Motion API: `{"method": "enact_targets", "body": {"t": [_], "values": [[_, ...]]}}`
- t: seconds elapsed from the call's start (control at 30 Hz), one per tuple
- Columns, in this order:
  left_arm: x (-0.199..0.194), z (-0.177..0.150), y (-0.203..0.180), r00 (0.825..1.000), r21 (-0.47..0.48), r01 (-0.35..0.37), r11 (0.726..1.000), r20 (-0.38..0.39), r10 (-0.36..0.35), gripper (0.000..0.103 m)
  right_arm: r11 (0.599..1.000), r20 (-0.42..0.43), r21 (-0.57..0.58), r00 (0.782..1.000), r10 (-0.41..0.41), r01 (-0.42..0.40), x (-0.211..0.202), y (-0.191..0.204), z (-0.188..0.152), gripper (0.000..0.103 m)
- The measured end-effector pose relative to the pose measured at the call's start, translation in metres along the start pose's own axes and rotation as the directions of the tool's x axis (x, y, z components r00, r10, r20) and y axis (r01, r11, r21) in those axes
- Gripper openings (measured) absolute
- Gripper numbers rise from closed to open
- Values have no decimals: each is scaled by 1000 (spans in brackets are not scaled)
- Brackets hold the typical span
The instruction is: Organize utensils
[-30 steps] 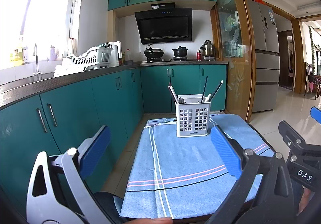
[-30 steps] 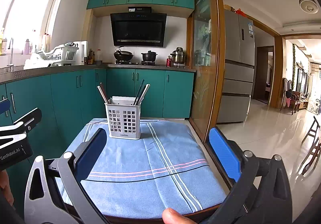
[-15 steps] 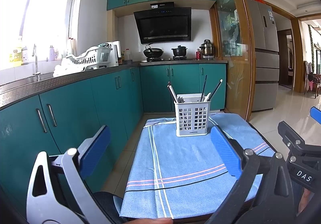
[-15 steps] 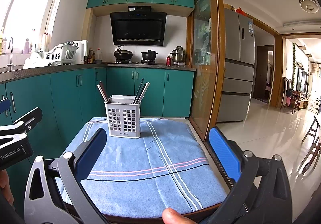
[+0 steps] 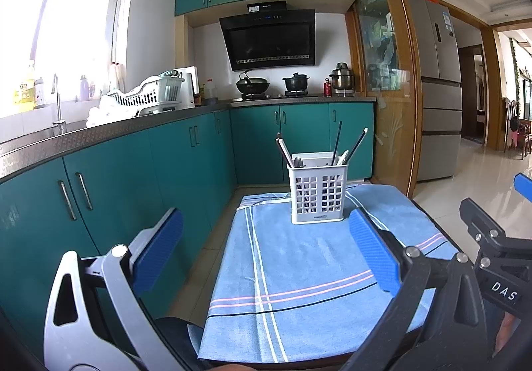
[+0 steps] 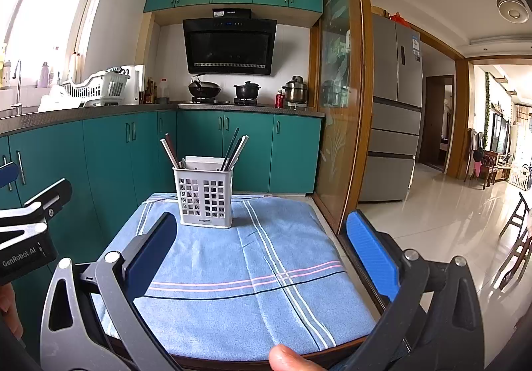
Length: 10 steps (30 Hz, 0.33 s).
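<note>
A white perforated utensil holder point(image 5: 317, 193) point(image 6: 205, 196) stands upright at the far end of a small table covered with a blue striped cloth point(image 5: 299, 274) point(image 6: 232, 271). Chopsticks point(image 5: 337, 142) point(image 6: 232, 148) and other utensils stick out of its top. My left gripper point(image 5: 266, 251) hangs open over the near end of the cloth, nothing between its blue pads. My right gripper point(image 6: 266, 251) is open too, also at the near end and holding nothing. Both stay well short of the holder.
Teal cabinets point(image 5: 109, 191) run along the left under a dark counter with a dish rack point(image 5: 149, 96). A stove with pots point(image 6: 246, 90) is at the back. A wood-framed glass door point(image 6: 339, 125) and fridge point(image 6: 395, 111) stand right. A fingertip point(image 6: 289, 357) shows at the table's near edge.
Both views have shifted very slightly toward the holder. Both grippers stay open and nothing on the table has moved.
</note>
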State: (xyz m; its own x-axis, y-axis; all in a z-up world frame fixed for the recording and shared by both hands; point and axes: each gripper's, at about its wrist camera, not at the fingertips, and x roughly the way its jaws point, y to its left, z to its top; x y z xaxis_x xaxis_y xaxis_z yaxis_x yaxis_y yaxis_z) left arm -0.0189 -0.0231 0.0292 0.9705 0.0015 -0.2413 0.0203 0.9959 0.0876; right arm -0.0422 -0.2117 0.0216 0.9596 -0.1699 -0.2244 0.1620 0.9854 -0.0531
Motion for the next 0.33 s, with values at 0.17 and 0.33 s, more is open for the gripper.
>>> {"method": "enact_targets", "body": {"t": [0.17, 0.33], "values": [[5, -1, 2, 1000, -21, 8, 1000, -23, -9, 99, 1000, -7, 1, 1000, 2, -2, 2, -3, -3, 100], [12, -1, 1, 999, -18, 9, 1000, -43, -10, 99, 1000, -18, 0, 1000, 7, -7, 5, -7, -5, 100]]}}
